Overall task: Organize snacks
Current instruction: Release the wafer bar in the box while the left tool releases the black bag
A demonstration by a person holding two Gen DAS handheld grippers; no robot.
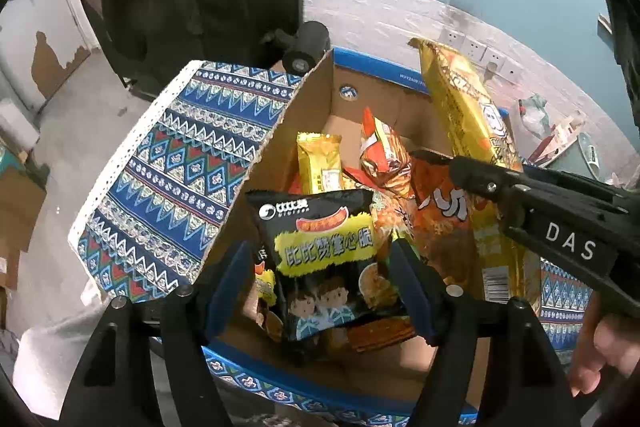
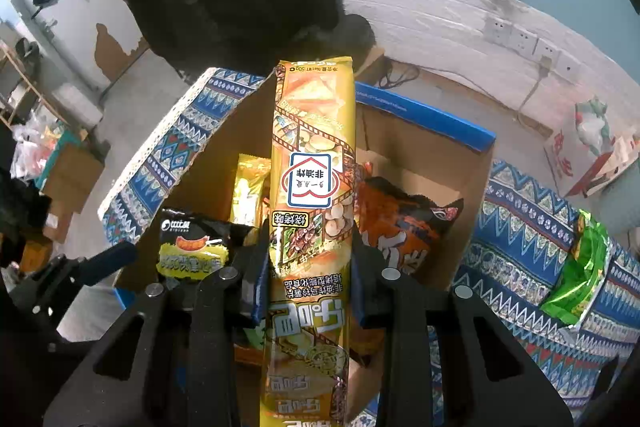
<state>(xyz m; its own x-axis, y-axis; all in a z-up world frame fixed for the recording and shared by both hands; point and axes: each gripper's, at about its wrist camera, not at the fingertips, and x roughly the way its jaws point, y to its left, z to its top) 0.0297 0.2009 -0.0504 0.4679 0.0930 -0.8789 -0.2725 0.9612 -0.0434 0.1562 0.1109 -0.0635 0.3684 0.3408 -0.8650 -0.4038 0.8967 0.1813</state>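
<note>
The right tongs [image 2: 310, 267] clench a long yellow snack pack [image 2: 312, 163] above the cardboard box [image 2: 424, 155]. The left tongs [image 1: 320, 287] stand released around a black snack bag [image 1: 320, 247] resting in the box.

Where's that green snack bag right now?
The green snack bag lies outside the cardboard box, on the patterned cloth at the right side of the right wrist view.

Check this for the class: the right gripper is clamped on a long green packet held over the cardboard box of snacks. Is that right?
Not quite. The long packet in the right gripper is yellow, not green, as the right wrist view shows. The green packet lies on the patterned cloth outside the cardboard box. The rest stands.
</note>
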